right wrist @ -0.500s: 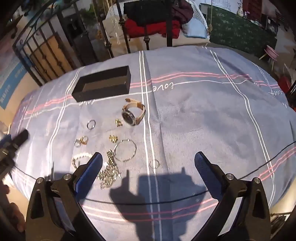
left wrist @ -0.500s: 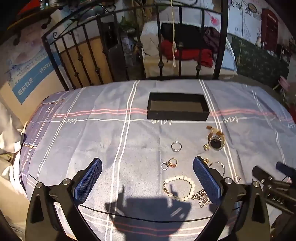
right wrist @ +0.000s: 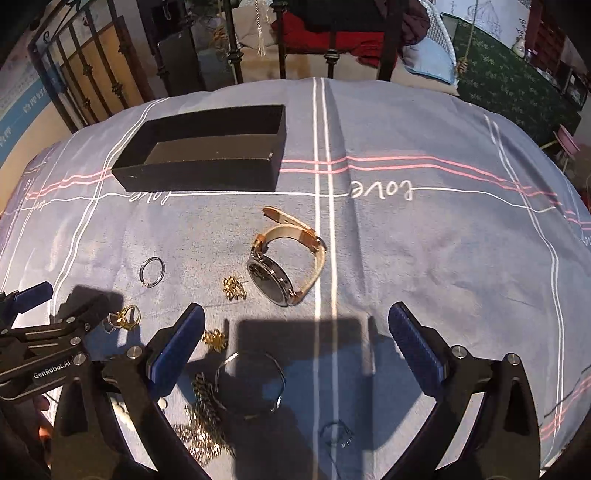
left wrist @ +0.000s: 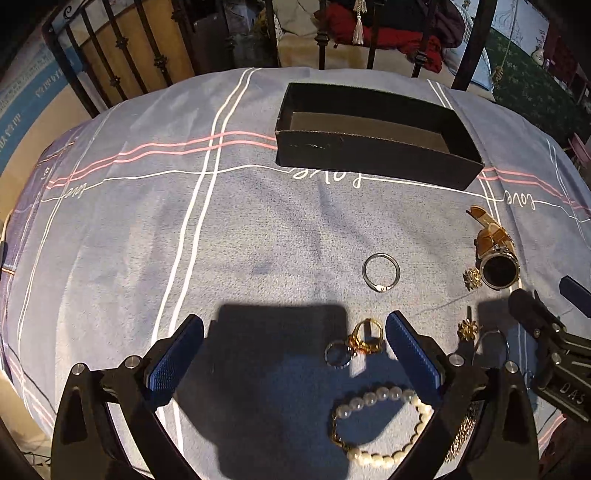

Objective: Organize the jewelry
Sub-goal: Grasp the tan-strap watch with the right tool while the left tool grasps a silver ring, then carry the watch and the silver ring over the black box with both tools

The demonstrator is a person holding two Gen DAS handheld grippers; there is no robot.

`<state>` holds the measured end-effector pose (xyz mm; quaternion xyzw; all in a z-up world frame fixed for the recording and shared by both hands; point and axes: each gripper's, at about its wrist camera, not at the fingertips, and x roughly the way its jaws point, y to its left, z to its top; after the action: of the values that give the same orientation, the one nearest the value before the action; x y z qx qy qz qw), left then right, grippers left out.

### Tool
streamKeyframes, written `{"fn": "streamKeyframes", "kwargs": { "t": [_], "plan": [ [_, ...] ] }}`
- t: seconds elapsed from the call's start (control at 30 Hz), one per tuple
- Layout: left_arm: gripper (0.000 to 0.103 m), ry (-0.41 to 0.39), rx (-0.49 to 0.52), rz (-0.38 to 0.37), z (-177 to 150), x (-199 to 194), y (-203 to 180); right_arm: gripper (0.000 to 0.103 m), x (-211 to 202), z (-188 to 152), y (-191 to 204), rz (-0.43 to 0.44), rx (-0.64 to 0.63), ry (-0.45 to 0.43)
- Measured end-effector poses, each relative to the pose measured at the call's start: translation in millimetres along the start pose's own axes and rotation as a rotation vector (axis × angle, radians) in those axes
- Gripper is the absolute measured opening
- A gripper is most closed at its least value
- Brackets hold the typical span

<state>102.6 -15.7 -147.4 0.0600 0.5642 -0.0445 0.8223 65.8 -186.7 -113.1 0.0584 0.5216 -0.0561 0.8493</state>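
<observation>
An open black box (left wrist: 373,147) (right wrist: 207,155) lies at the far side of the blue plaid cloth. Jewelry is scattered nearer me: a watch with a tan strap (right wrist: 284,258) (left wrist: 495,254), a silver ring (left wrist: 381,272) (right wrist: 151,271), gold rings (left wrist: 365,336) (right wrist: 125,317), a pearl bracelet (left wrist: 380,424), gold earrings (right wrist: 234,288), a thin bangle (right wrist: 251,384) and a gold chain (right wrist: 201,424). My left gripper (left wrist: 295,354) hangs open just above the cloth, left of the gold rings. My right gripper (right wrist: 295,350) is open above the bangle. Neither holds anything.
A black iron bed rail (left wrist: 321,44) stands beyond the cloth, with red and dark clothing (right wrist: 332,29) behind it. The other gripper shows at each view's edge: the right one (left wrist: 546,332), the left one (right wrist: 48,332). A small silver ring (right wrist: 336,432) lies near the front edge.
Both grippers have come down and forward toward the jewelry, so the box and pieces look larger. Their jaws stay wide apart. No piece has moved.
</observation>
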Motion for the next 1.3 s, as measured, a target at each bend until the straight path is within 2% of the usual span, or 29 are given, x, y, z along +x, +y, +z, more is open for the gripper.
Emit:
{"fn": "streamKeyframes", "kwargs": {
  "t": [0.07, 0.13, 0.17, 0.23, 0.27, 0.3, 0.33, 0.37, 0.4, 0.43, 0.47, 0.53, 0.73, 0.87, 0.93, 0.97, 1.0, 1.07, 1.13, 1.17, 1.2, 1.23, 1.27, 1.3],
  "plan": [
    [0.097, -0.007, 0.021, 0.001, 8, 12, -8, 0.097, 14, 4, 5, 0.008, -0.029, -0.002],
    [0.097, 0.023, 0.033, -0.003, 11, 25, -16, 0.078, 25, 4, 8, 0.026, -0.045, 0.009],
    [0.096, 0.032, 0.036, -0.017, 12, 31, -21, 0.059, 32, 5, 8, 0.037, -0.045, 0.022],
    [0.089, 0.028, 0.046, -0.045, 12, 40, -30, 0.057, 36, 4, 7, 0.065, -0.038, 0.019],
    [0.085, -0.003, 0.063, -0.031, 12, 40, -34, 0.052, 36, 4, 7, 0.065, -0.044, 0.01],
    [0.073, -0.028, 0.087, -0.035, 11, 38, -40, 0.042, 35, 5, 9, 0.067, -0.051, 0.004],
    [0.066, -0.052, 0.11, -0.042, 12, 36, -45, 0.033, 34, 5, 10, 0.079, -0.055, 0.005],
    [0.045, -0.059, 0.126, -0.045, 11, 33, -50, 0.016, 33, 5, 11, 0.091, -0.054, 0.003],
    [0.024, -0.067, 0.138, -0.031, 11, 30, -54, 0.005, 32, 6, 12, 0.086, -0.054, 0.0],
    [0.018, -0.059, 0.133, -0.04, 12, 28, -55, 0.005, 30, 6, 13, 0.081, -0.056, -0.006],
    [0.005, -0.063, 0.113, -0.069, 13, 25, -53, 0.005, 29, 6, 12, 0.087, -0.05, -0.01],
    [0.005, -0.063, 0.079, -0.105, 14, 18, -46, 0.004, 25, 7, 10, 0.098, -0.042, -0.015],
    [0.005, -0.116, 0.043, -0.12, 27, -19, -19, 0.003, -6, 20, 8, 0.125, -0.067, -0.079],
    [0.005, -0.156, 0.003, -0.156, 40, -38, -8, 0.004, 3, 24, 9, 0.131, -0.076, -0.041],
    [0.005, -0.168, 0.013, -0.162, 52, -42, -8, 0.013, 23, 23, 12, 0.122, -0.078, 0.007],
    [0.005, -0.176, 0.019, -0.159, 56, -44, -12, 0.032, 31, 23, 13, 0.125, -0.075, 0.018],
    [0.005, -0.175, 0.015, -0.175, 62, -45, -9, 0.058, 39, 24, 14, 0.124, -0.077, 0.03],
    [0.005, -0.173, 0.019, -0.178, 69, -41, -7, 0.079, 47, 27, 18, 0.137, -0.075, 0.025],
    [0.005, -0.171, 0.023, -0.176, 73, -38, -7, 0.077, 54, 30, 20, 0.144, -0.071, 0.022],
    [0.005, -0.171, 0.025, -0.174, 73, -35, -7, 0.047, 58, 31, 19, 0.156, -0.059, 0.034],
    [0.005, -0.171, 0.028, -0.174, 74, -34, -6, 0.027, 62, 31, 18, 0.147, -0.052, 0.046],
    [0.005, -0.177, 0.031, -0.181, 76, -33, -5, 0.023, 62, 30, 16, 0.13, -0.057, 0.032],
    [0.005, -0.177, 0.031, -0.179, 77, -32, -4, 0.012, 61, 30, 14, 0.139, -0.054, 0.031],
    [0.005, -0.177, 0.03, -0.183, 77, -31, -3, 0.012, 58, 30, 11, 0.157, -0.047, 0.03]
  ]
}}
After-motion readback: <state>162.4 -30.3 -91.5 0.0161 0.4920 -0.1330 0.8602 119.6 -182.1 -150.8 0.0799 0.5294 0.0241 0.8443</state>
